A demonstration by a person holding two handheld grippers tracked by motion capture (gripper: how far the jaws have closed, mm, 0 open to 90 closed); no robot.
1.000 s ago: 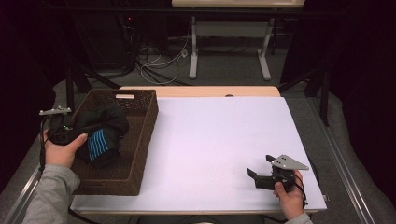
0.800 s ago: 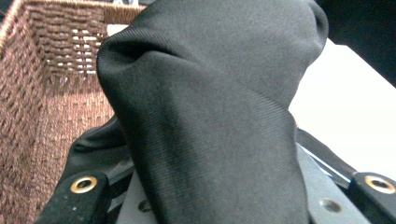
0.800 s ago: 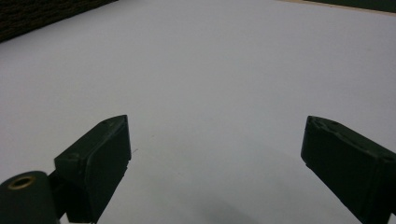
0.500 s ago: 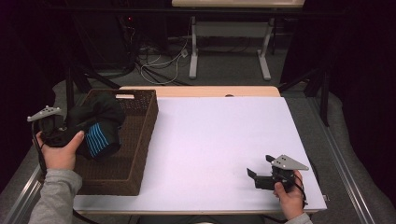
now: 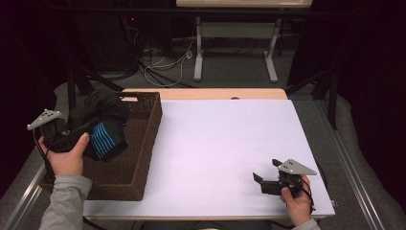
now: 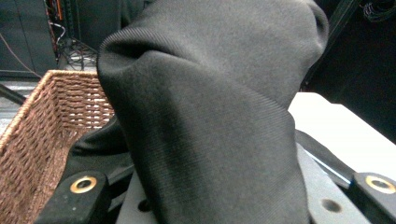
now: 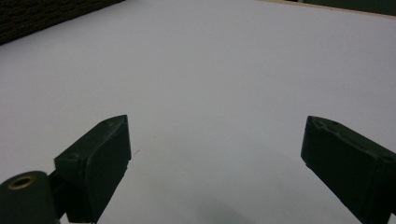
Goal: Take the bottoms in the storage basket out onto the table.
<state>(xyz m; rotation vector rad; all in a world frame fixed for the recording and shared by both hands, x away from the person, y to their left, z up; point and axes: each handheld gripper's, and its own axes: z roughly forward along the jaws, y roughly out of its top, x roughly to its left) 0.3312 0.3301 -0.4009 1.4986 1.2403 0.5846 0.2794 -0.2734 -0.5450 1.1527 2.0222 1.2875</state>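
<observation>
Left gripper (image 5: 79, 129) pinching dark garment (image 5: 103, 122) with blue-striped panel, holding it lifted above wicker basket (image 5: 139, 158) at left end of table (image 5: 215, 143). In left gripper view, fabric (image 6: 210, 116) bulging between jaws, hiding most of what is ahead. Right gripper (image 5: 265, 175) resting near front right table edge, jaws spread wide, gripping nothing, well apart from basket.

You're in a lab: dark curtained walls, loose cables (image 5: 163, 67) on the floor, a white table (image 5: 225, 139) on a rail frame, second table (image 5: 234, 28) behind.
</observation>
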